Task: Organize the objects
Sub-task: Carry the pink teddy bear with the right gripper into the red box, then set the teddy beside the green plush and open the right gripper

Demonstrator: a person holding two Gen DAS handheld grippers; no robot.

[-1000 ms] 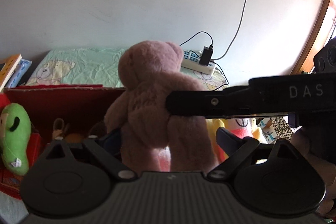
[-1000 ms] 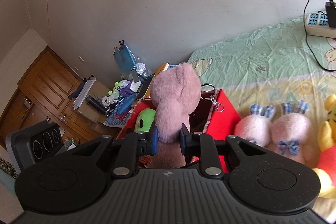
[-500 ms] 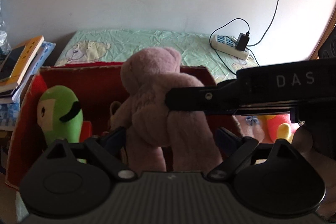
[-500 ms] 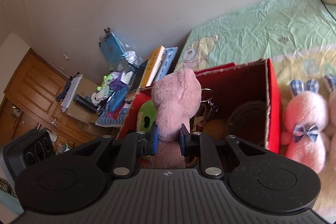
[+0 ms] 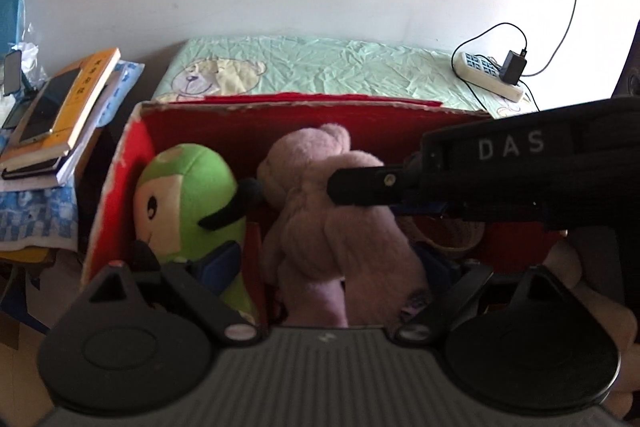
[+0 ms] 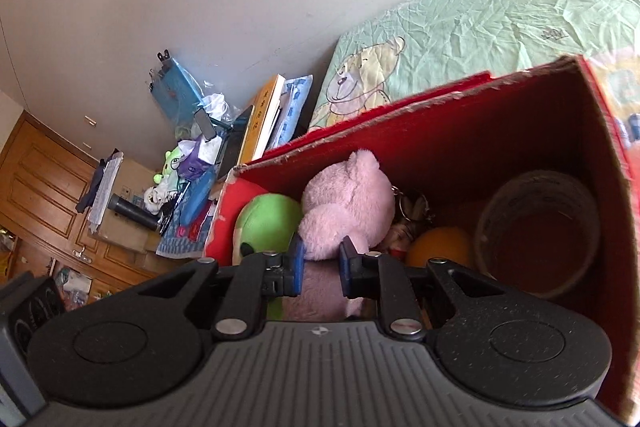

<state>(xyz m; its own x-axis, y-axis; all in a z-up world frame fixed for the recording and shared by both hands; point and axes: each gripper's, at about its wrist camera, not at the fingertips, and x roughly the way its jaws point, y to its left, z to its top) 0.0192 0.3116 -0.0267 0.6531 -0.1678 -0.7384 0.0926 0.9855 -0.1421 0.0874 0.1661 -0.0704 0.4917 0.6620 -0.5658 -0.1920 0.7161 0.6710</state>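
- Setting — a bed with a green sheet (image 5: 332,67) against a pale wall; a power strip (image 5: 490,79) with its cable lies at the far corner, and a stack of books (image 5: 60,115) sits off the left edge.
- Red box (image 5: 280,115) — open-topped cardboard, standing on the bed; it already holds a green plush toy (image 5: 188,199), an orange ball (image 6: 440,247), a round brown container (image 6: 540,231) and a keyring (image 6: 412,203).
- Pink teddy bear (image 5: 332,219) — upright, partly down inside the box, beside the green toy and touching it. Judged light, soft and squashy, not fragile; it gives under pressure, so a firm pinch on the trunk or at the neck would serve better than one on a loose limb.
- Right gripper (image 6: 320,263) — clamped tight on the bear just below the head, the plush bulging over the blue pads (image 6: 298,261); in the left view it crosses in front of the bear's shoulder.
- Left gripper (image 5: 332,271) — jaws wide apart, one either side of the bear's legs, and they have just been closing in. Whether the pads touch the plush cannot be told.
- Status — bear not yet released; placement into the box looks nearly done.
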